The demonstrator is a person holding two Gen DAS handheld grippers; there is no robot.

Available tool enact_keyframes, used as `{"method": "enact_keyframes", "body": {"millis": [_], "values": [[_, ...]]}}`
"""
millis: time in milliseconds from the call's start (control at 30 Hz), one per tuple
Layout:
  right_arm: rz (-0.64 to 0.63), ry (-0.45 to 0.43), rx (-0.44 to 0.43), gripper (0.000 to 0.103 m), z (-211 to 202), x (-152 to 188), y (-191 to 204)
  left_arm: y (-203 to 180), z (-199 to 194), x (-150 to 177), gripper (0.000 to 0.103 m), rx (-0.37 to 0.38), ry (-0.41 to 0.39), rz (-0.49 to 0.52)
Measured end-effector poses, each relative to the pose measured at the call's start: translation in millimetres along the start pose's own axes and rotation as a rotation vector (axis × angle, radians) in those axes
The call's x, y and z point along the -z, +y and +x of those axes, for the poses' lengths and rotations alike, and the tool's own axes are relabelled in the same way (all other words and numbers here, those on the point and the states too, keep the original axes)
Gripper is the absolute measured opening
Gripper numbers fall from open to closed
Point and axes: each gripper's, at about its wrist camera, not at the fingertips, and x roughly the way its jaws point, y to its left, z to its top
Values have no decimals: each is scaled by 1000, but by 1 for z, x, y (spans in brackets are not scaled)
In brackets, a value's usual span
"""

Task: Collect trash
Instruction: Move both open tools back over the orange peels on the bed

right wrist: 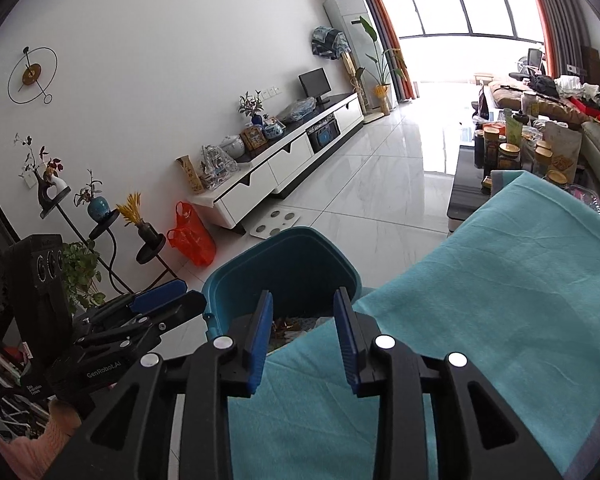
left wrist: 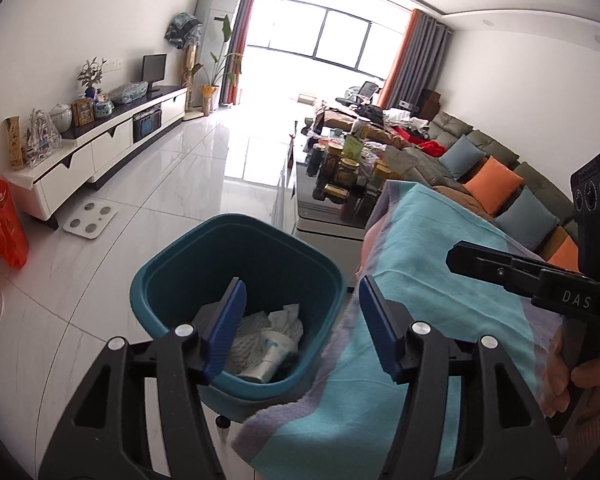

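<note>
A teal trash bin (left wrist: 172, 280) stands on the floor against the left edge of a table covered with a turquoise cloth (left wrist: 440, 280). In it lie a white paper cup (left wrist: 270, 356) and crumpled white paper (left wrist: 288, 318). My left gripper (left wrist: 300, 322) is open and empty, above the bin's right rim. My right gripper (right wrist: 302, 334) is open and empty over the cloth (right wrist: 480, 300) edge, just behind the bin (right wrist: 292, 264), where some trash (right wrist: 296, 326) shows. Each gripper shows in the other's view, the right one (left wrist: 500, 268) and the left one (right wrist: 160, 304).
A coffee table (left wrist: 328, 216) crowded with jars stands beyond the cloth table. A sofa with cushions (left wrist: 496, 180) runs along the right. A white TV cabinet (left wrist: 100, 148) lines the left wall, with an orange plastic bag (left wrist: 6, 228) and a bathroom scale (left wrist: 90, 220) on the tiled floor.
</note>
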Motion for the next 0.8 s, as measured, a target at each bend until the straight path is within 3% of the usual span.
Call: {"method": "enact_keyframes", "body": {"millis": [67, 133, 300, 567, 800], "values": [[0, -26, 19, 32, -20, 7, -6, -18, -6, 2, 66, 37, -13, 36], [5, -56, 46, 40, -41, 15, -14, -39, -10, 6, 67, 92, -14, 74], [62, -125, 147, 41, -97, 40, -44, -96, -14, 23, 70, 243, 6, 171], [177, -178, 338, 41, -181, 91, -94, -201, 1, 60, 70, 473, 123, 337], [295, -217, 483, 42, -245, 142, -128, -271, 20, 96, 70, 596, 272, 445]]}}
